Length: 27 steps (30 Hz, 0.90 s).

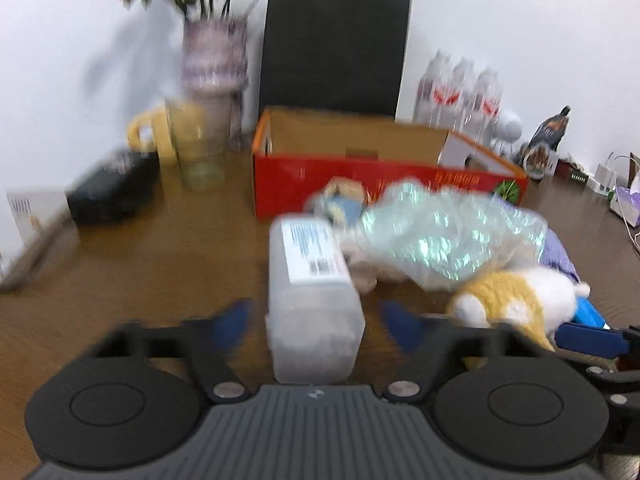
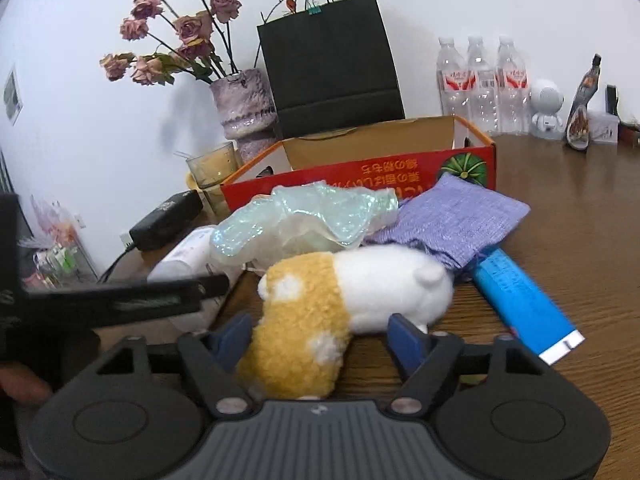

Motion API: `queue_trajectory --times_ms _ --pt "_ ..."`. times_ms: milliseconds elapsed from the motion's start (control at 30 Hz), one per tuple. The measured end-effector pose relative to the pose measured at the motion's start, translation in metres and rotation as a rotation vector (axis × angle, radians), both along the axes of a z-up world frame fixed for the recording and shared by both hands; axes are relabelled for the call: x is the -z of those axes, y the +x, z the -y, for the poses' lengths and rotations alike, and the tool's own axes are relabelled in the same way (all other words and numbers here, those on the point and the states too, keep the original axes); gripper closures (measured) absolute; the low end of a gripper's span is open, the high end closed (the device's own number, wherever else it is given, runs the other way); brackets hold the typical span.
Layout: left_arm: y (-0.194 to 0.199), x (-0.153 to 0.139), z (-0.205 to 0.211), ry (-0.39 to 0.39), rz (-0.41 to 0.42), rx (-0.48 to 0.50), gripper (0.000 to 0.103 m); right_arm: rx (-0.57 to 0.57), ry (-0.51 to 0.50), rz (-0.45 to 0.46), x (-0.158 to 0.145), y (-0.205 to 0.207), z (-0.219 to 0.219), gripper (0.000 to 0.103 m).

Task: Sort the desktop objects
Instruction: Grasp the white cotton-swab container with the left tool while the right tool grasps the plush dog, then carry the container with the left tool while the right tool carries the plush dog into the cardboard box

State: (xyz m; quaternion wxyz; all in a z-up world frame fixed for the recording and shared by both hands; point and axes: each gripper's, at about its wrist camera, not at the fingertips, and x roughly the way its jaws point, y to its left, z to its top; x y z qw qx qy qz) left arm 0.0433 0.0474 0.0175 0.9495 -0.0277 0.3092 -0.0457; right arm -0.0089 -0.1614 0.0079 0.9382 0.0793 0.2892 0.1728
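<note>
Low in each frame, the left hand-held gripper (image 1: pixel 316 322) stands apart around the clear plastic case (image 1: pixel 312 304), pads not visibly touching; the right hand-held gripper (image 2: pixel 320 334) likewise brackets the plush toy (image 2: pixel 344 300). Judged best: centre each, squeeze firmly, then lift toward the red box (image 2: pixel 360 176) at mid-frame on the worktop (image 2: pixel 560 200).

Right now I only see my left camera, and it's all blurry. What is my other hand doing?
Observer: Your right gripper has the yellow-and-white plush toy between its fingers. I can't tell whether they squeeze it.
Operator: What's lying on the toy's right?
Observer: A long blue box, flat on the table, its far end by the purple cloth pouch.
Operator: Is anything written on the red box?
Observer: Yes, its print reads upside down, with a green pumpkin picture at the corner.
</note>
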Motion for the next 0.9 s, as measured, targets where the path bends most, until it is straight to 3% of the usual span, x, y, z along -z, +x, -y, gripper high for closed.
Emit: queue_trajectory --times_ms 133,233,267,300,400,567,633,733,800,867,900 --pt "-0.003 0.004 -0.004 -0.041 -0.005 -0.016 0.058 -0.033 -0.028 0.007 -0.001 0.000 -0.009 0.033" --pt "-0.010 -0.001 -0.007 -0.063 0.015 -0.051 0.059 -0.043 -0.035 0.025 -0.003 -0.001 -0.017 0.025" --pt "-0.013 -0.004 -0.008 -0.064 0.024 -0.064 0.059 -0.048 -0.052 0.027 -0.002 -0.001 -0.019 0.029" --pt "-0.016 -0.007 -0.009 -0.069 0.035 -0.073 0.059 -0.046 -0.082 0.025 0.000 0.000 -0.024 0.046" --pt "-0.030 -0.020 -0.011 -0.090 0.078 -0.081 0.059 -0.037 -0.098 0.011 -0.001 0.000 -0.027 0.058" --pt "-0.051 -0.061 -0.022 -0.140 0.164 -0.066 0.059 -0.080 -0.040 0.073 -0.044 -0.038 -0.006 0.068" --pt "-0.047 -0.082 -0.021 -0.143 0.201 -0.050 0.059 -0.082 -0.019 0.134 -0.068 -0.052 0.006 0.102" --pt "-0.027 -0.110 -0.004 -0.091 0.262 -0.024 0.059 -0.016 -0.017 0.246 -0.100 -0.061 0.020 0.103" --pt "-0.009 -0.116 0.007 -0.055 0.280 -0.021 0.059 -0.020 -0.041 0.229 -0.101 -0.051 0.022 0.103" --pt "0.001 -0.111 0.011 -0.063 0.263 -0.028 0.059 -0.025 -0.062 0.204 -0.101 -0.041 0.024 0.092" --pt "0.005 -0.107 0.012 -0.070 0.252 -0.029 0.059 -0.035 -0.059 0.151 -0.092 -0.036 0.026 0.078"
